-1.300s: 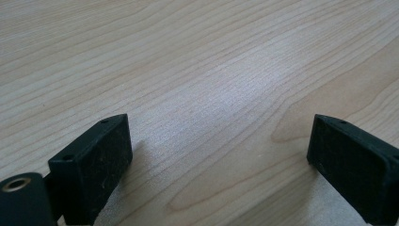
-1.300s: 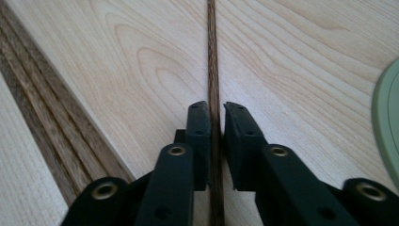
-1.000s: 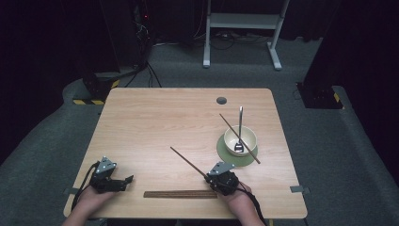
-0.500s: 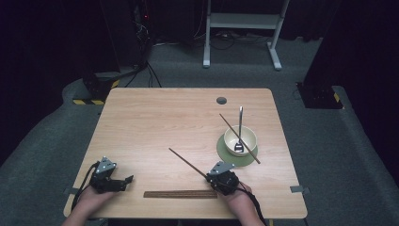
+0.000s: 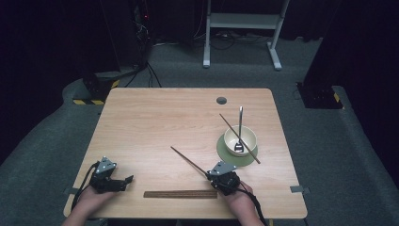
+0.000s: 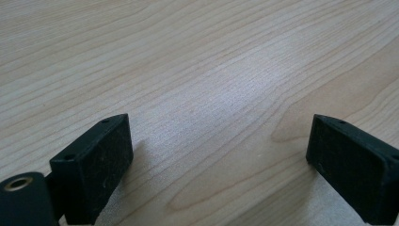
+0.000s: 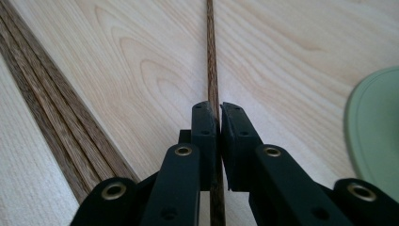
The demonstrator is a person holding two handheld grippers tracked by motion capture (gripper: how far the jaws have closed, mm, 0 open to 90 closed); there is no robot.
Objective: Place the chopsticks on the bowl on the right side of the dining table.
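Note:
My right gripper (image 5: 210, 173) rests near the table's front edge, shut on a dark wooden chopstick (image 5: 188, 160) that slants away to the upper left. In the right gripper view the jaws (image 7: 218, 111) pinch that chopstick (image 7: 210, 56) close to its near end. A cream bowl (image 5: 245, 136) sits on a green saucer (image 5: 226, 155) just right of it, and a metal spoon (image 5: 240, 122) and a second chopstick (image 5: 229, 123) lean in the bowl. My left gripper (image 5: 123, 181) lies at the front left, open, with bare wood between its jaws (image 6: 221, 141).
A flat brown wooden strip (image 5: 179, 194) lies along the front edge between the two hands, seen as grooved slats (image 7: 56, 103) in the right gripper view. The light wood table (image 5: 155, 117) has a round cable hole (image 5: 221, 100) at the back. Dark floor and a stand surround it.

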